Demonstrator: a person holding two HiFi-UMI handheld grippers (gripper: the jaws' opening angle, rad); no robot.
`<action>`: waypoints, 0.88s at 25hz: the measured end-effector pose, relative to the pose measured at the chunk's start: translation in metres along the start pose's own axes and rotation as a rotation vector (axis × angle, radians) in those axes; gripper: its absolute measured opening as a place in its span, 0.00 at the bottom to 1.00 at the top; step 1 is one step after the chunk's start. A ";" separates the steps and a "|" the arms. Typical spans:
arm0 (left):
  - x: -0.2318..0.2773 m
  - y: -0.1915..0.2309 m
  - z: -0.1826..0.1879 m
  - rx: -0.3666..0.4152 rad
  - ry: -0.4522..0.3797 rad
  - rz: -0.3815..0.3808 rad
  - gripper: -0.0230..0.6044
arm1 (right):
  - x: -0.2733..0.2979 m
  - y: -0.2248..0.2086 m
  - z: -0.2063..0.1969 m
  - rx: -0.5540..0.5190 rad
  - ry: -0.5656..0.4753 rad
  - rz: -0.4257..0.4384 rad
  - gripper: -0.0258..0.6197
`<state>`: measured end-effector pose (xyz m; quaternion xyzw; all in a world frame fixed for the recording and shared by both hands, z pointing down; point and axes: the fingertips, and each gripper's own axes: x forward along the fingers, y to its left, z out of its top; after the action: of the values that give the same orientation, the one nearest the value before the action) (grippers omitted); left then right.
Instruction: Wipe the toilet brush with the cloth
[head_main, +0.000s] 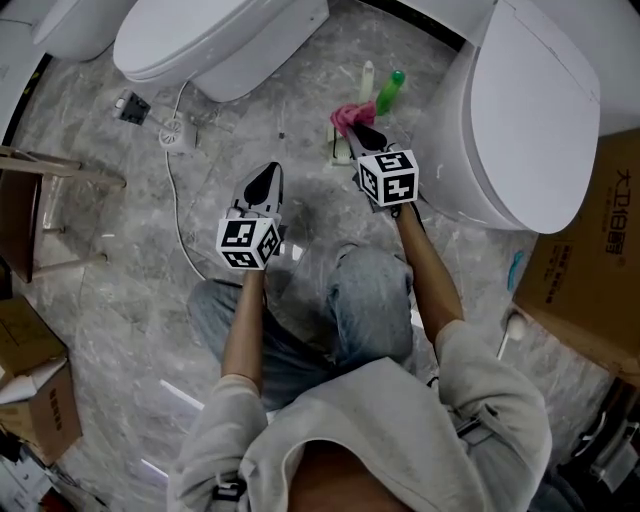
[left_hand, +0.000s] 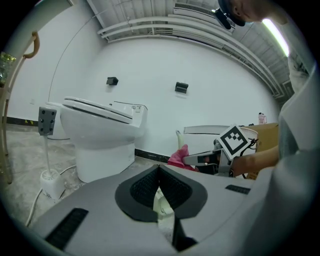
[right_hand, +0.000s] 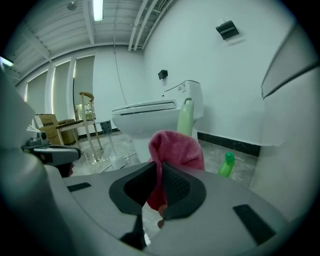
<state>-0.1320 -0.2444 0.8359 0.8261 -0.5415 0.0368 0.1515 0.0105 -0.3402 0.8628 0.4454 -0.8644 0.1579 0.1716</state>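
Observation:
My right gripper (head_main: 358, 132) is shut on a pink cloth (head_main: 346, 117), which bunches up above its jaws in the right gripper view (right_hand: 177, 147). Just beyond the cloth stands the toilet brush, its pale handle (head_main: 367, 79) upright on the floor between two toilets; the handle (right_hand: 186, 118) rises right behind the cloth. My left gripper (head_main: 267, 178) hovers lower left of the brush, jaws shut with nothing between them (left_hand: 159, 172). From the left gripper view the cloth (left_hand: 178, 157) and the brush handle (left_hand: 178, 138) lie ahead to the right. The brush head is hidden.
A green bottle (head_main: 390, 92) stands beside the brush. One white toilet (head_main: 220, 40) is at the far left, another (head_main: 530, 110) close on the right. A cardboard box (head_main: 590, 270) sits right, a wooden chair (head_main: 40, 190) left, a white cable (head_main: 178, 215) crosses the marble floor.

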 end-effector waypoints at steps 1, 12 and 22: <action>0.000 0.001 -0.002 -0.002 0.003 0.002 0.07 | 0.003 -0.001 -0.008 0.009 0.014 0.003 0.13; -0.002 0.012 -0.011 -0.007 0.027 0.022 0.07 | 0.044 -0.014 -0.097 0.124 0.192 0.017 0.13; -0.007 0.014 -0.007 0.002 0.022 0.018 0.07 | 0.043 -0.016 -0.125 0.179 0.249 0.018 0.13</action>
<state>-0.1474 -0.2414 0.8440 0.8208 -0.5473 0.0477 0.1563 0.0192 -0.3268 0.9949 0.4281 -0.8229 0.2900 0.2355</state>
